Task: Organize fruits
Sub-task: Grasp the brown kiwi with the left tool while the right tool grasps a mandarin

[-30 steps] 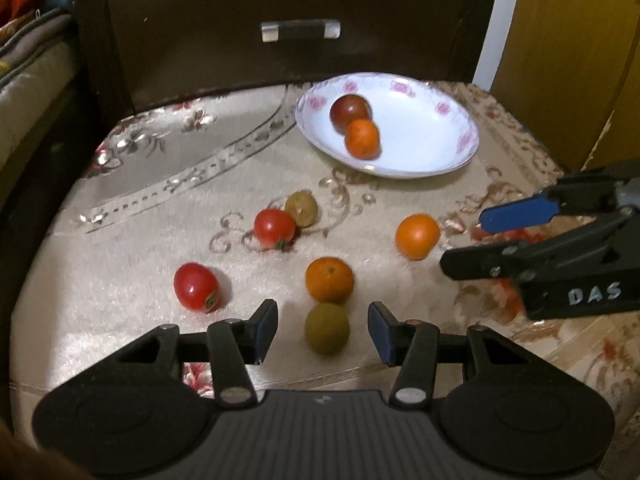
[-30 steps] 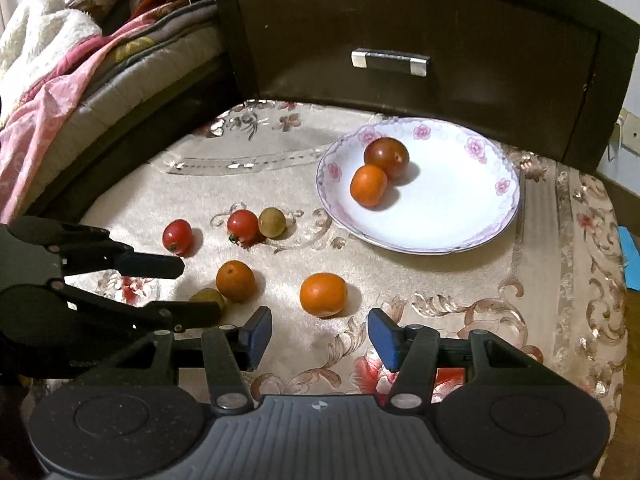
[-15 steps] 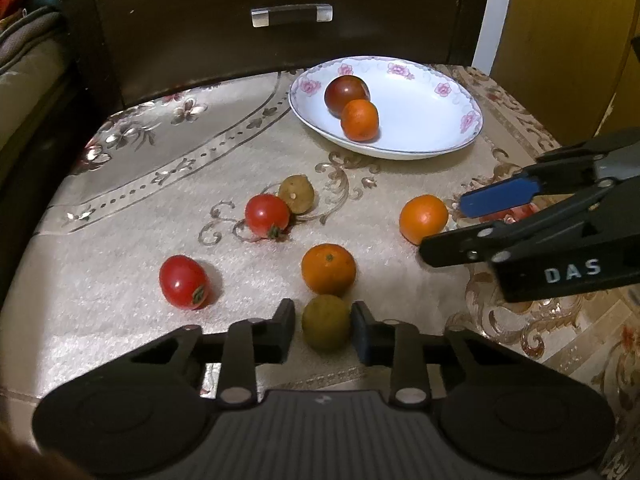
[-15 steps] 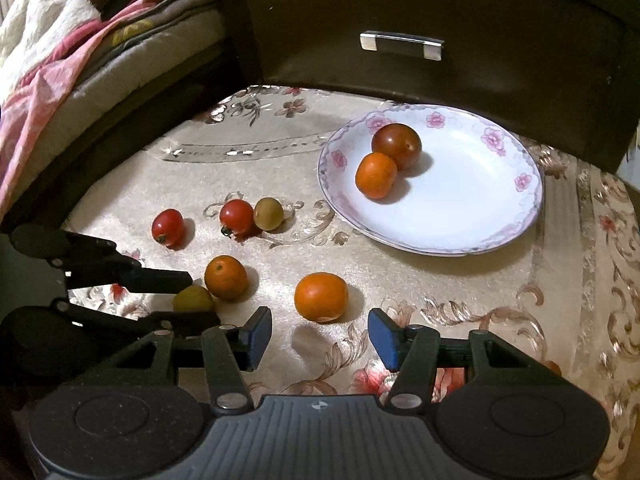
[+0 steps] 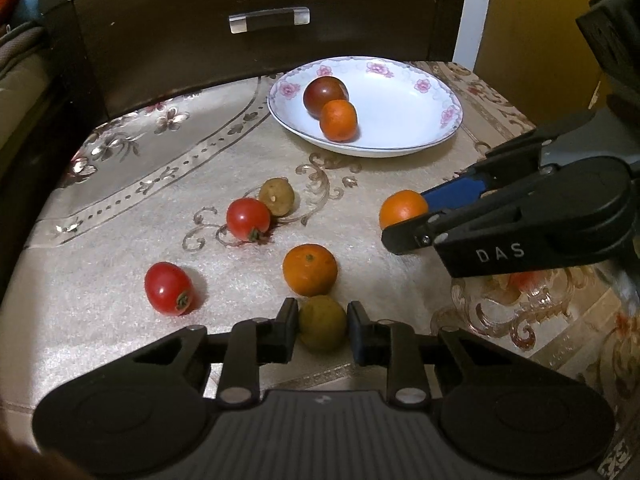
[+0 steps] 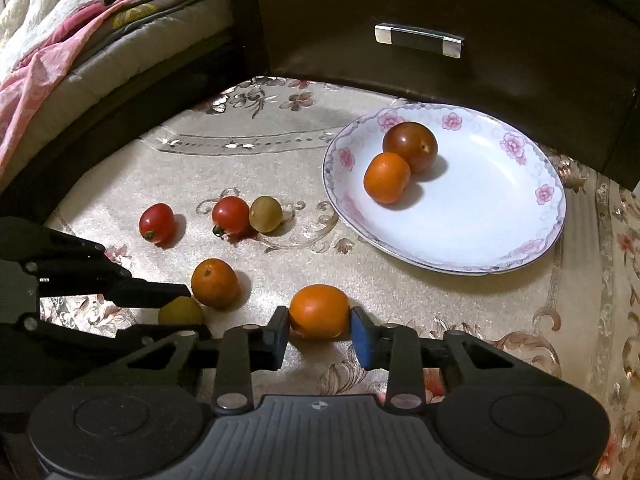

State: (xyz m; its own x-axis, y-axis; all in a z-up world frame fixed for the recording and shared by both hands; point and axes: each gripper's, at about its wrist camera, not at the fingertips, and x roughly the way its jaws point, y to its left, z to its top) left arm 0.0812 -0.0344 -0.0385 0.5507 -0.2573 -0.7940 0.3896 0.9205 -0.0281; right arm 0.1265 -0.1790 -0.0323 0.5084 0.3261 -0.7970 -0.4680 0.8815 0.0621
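Six fruits lie loose on the patterned tablecloth point(image 5: 120, 288); two more sit in the floral plate point(image 5: 404, 136) at the far right.

Left to right, left wrist view:
- red tomato point(image 5: 169, 288), alone, nearest the left edge.
- second red tomato point(image 5: 248, 219), touching a brownish-green fruit point(image 5: 277, 197) behind it.
- loose orange point(image 5: 309, 269), centre, just beyond the left gripper.
- greenish fruit point(image 5: 322, 322) between the fingers of the left gripper point(image 5: 322, 330). Both pads look in contact with it; fruit appears to rest on the cloth. Judged: closed on the fruit, not yet lifted.
- right-hand orange point(image 6: 319, 311) sits between the fingers of the right gripper point(image 6: 319, 334). Pads touch both flanks in the right wrist view; grip judged closed on it, also at cloth level.
- plate holds a dark tomato point(image 5: 325, 92) and a small orange point(image 5: 338, 119), touching each other, left of the plate's centre.

Step in hand (judgement): both grasps seated, lift and carry to plate next.

How to do it well:
- Lift straight up before travelling, since the greenish fruit is just beside the loose orange and a sideways drag would set it rolling.
- Keep squeeze light; round fruit can squirt out of flat pads, and soft skin bruises.
- Aim for the bare right half of the plate, clear of the two fruits there.
- Release low, near the plate surface, so nothing rolls over the shallow rim.
- Send one gripper in at a time; the two are near each other.
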